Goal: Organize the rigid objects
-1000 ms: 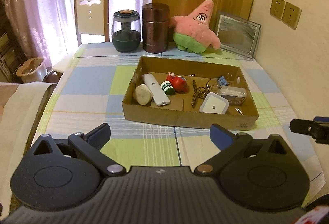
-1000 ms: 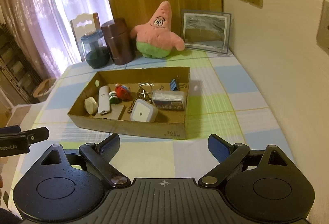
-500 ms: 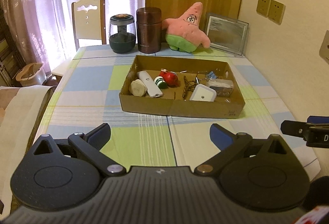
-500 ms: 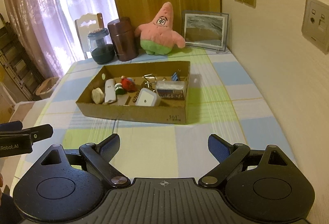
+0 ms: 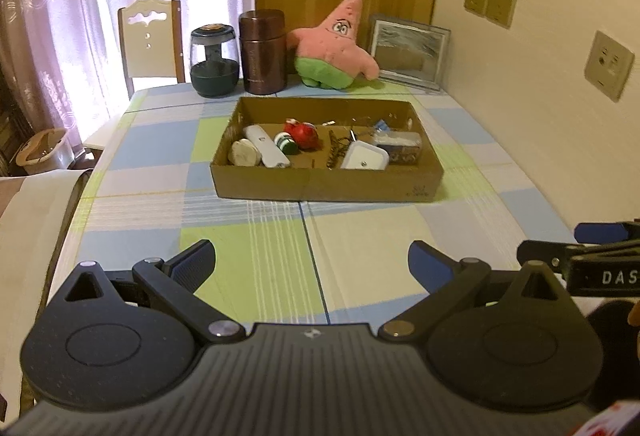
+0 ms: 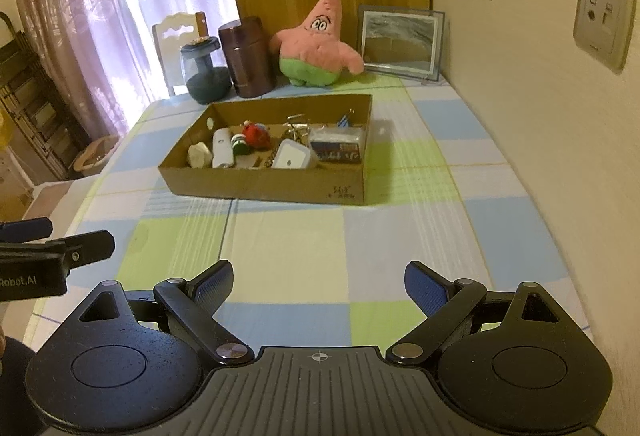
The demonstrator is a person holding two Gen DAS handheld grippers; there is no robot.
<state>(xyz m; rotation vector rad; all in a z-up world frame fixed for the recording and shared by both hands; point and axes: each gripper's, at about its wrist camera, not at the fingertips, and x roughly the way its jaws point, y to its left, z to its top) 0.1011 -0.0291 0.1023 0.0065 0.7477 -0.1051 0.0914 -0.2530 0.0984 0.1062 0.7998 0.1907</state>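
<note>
Hovering over the checked tablecloth, the left gripper [image 5: 311,264] and right gripper [image 6: 319,286] both gape empty; the cardboard box [image 5: 326,186] of small objects lies well ahead, its long side crosswise, neither gripper clearly nearer.

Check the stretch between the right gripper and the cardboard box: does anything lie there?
Nothing: only bare checked tablecloth lies between the open right gripper and the cardboard box, seen in the right wrist view.

Brown cardboard box [image 5: 326,188] on blue-green-white checked tablecloth [image 5: 256,276].
</note>
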